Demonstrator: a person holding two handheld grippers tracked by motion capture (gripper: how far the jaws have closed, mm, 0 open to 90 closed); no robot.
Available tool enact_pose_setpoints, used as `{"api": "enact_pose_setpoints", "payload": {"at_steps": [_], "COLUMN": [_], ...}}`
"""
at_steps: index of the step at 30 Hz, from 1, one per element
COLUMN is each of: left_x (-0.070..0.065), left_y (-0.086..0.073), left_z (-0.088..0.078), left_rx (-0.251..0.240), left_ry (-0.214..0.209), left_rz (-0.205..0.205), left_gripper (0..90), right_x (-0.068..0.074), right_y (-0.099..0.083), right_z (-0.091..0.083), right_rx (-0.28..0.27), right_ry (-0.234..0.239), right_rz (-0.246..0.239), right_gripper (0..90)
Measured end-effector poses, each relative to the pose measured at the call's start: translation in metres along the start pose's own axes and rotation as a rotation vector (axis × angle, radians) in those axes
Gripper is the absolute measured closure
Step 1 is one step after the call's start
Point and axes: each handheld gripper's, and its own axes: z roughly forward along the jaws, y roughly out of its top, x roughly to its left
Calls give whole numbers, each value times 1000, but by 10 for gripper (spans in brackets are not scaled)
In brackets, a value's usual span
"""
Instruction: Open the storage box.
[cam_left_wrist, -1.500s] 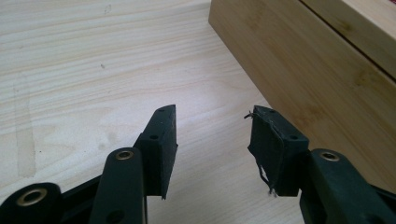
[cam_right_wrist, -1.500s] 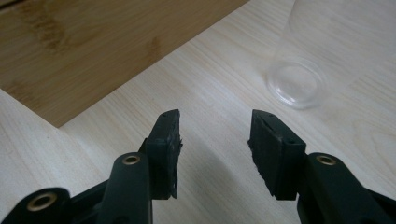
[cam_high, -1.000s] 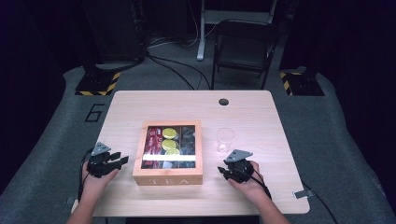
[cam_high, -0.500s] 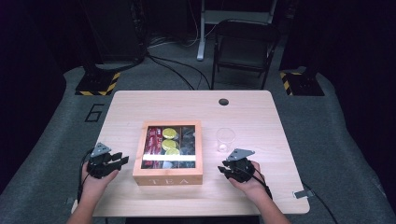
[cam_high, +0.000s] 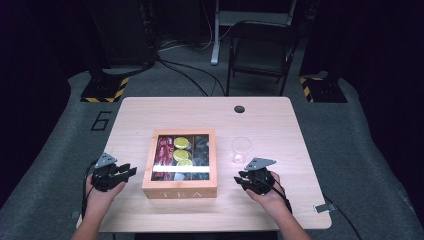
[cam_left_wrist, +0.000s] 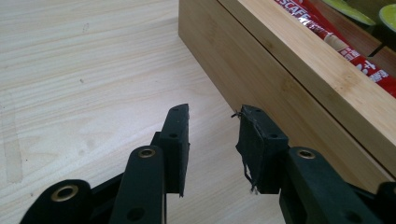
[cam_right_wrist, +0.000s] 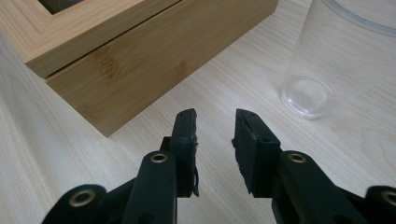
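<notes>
Table (cam_high: 280, 125): pale wood, with a dark round hole near the far edge; it carried everything below.

Box (cam_high: 180, 187): wooden, lettered TEA on the near face, set mid-table, glass lid down. Red sachets and yellow-green rounds showed through the glass. It sat between the two grippers, touching neither.

Box from left gripper view (cam_left_wrist: 299, 79): side wall ran up the right of the frame, just beside the right jaw; red sachets (cam_left_wrist: 355, 56) visible under the lid.

Box from right gripper view (cam_right_wrist: 140, 60): near corner stood ahead and to the left of the jaws, lid seam visible along the side.

Left gripper (cam_high: 125, 171): held in the person's left hand (cam_high: 100, 192), low over the table near the box's left side, jaws aimed at the box. Jaws stood apart, nothing between them, bare wood showing in the gap (cam_left_wrist: 212, 126).

Right gripper (cam_high: 242, 177): held in the right hand (cam_high: 267, 192), near the box's right front corner. Jaws apart and empty, table showing through the gap (cam_right_wrist: 215, 126).

Cup (cam_high: 241, 149): clear plastic, upright, just right of the box and just beyond the right gripper. In the right gripper view it (cam_right_wrist: 336, 51) stood ahead and to the right of the jaws, clear of them.
</notes>
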Motion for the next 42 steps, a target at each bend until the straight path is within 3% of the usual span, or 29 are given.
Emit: {"api": "enact_pose_setpoints", "payload": {"at_steps": [5,8,11,20,25,31,42], "left_x": [-2,-3,-4,-11,-11,-10,-9], "left_y": [2,4,6,9,9,9,8], "left_z": [-5,-9,-13,-15,-15,-16,-15], "left_rx": [-22,-21,-37,-49,-53,-68,-52], "left_ry": [7,1,-12,-35,-38,-50,-41], "left_rz": [-9,-8,-11,7,11,-7,-1], "left_gripper": [646,657,685,709,710,720,740], "right_x": [0,0,2,12,25,39,47], "right_y": [1,3,8,29,36,33,20], "right_z": [-3,-5,-9,-24,-27,-26,-16], "right_rx": [2,-7,-19,-31,-63,-74,-58], "right_ry": [-2,18,27,57,66,94,138], "right_rz": [-21,15,15,-28,-62,-64,-73], "right_gripper": [739,760,774,799,820,830,835]}}
